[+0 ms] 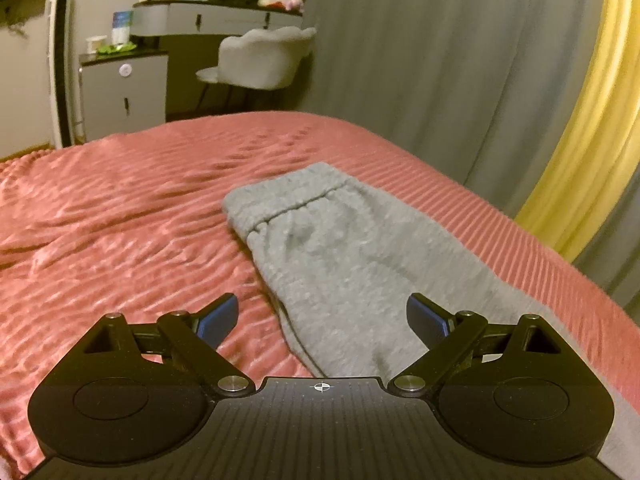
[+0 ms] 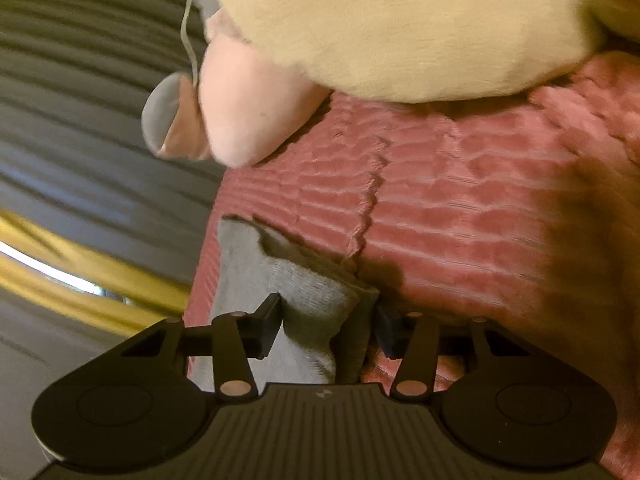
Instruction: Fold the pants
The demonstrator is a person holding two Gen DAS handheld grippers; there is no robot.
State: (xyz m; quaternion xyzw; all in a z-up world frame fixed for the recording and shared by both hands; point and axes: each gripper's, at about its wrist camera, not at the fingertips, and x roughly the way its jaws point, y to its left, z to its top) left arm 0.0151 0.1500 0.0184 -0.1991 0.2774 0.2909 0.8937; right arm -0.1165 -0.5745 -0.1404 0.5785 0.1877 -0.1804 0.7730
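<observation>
Found grey fleece pants [image 1: 340,248] lying lengthwise on a pink-red ribbed plush bedspread [image 1: 140,220], near the bed's right edge in the left wrist view. Saw the gathered elastic waistband [image 1: 288,204] at the far end and the fabric running back toward the camera, passing under the right side of the tool. Looked already doubled into one narrow strip, though could not tell how many layers.

Noted the left gripper [image 1: 322,316] hovering above the nearer part of the pants, its blue-padded fingers [image 1: 220,320] spread wide, with nothing pinched between them.

Saw the right gripper [image 2: 328,320] at the other end of the pants [image 2: 248,264], at the edge of the bedspread [image 2: 460,208]. Had its black fingers [image 2: 268,320] drawn to about half width, each pressing a side of a bunched-up fold of the grey fabric. Could not make out whether that fold was lifted off the bed.

Beyond the bed in the left view, saw a grey pleated curtain [image 1: 440,60] with a yellow band [image 1: 580,140] beside it, a white dressing table [image 1: 216,18], a white upholstered chair [image 1: 260,60] in front of it, and a small white cabinet [image 1: 124,88]. In the right view, spotted a cream and pink plush toy [image 2: 400,20] resting on the bedspread, well apart from the pants.
</observation>
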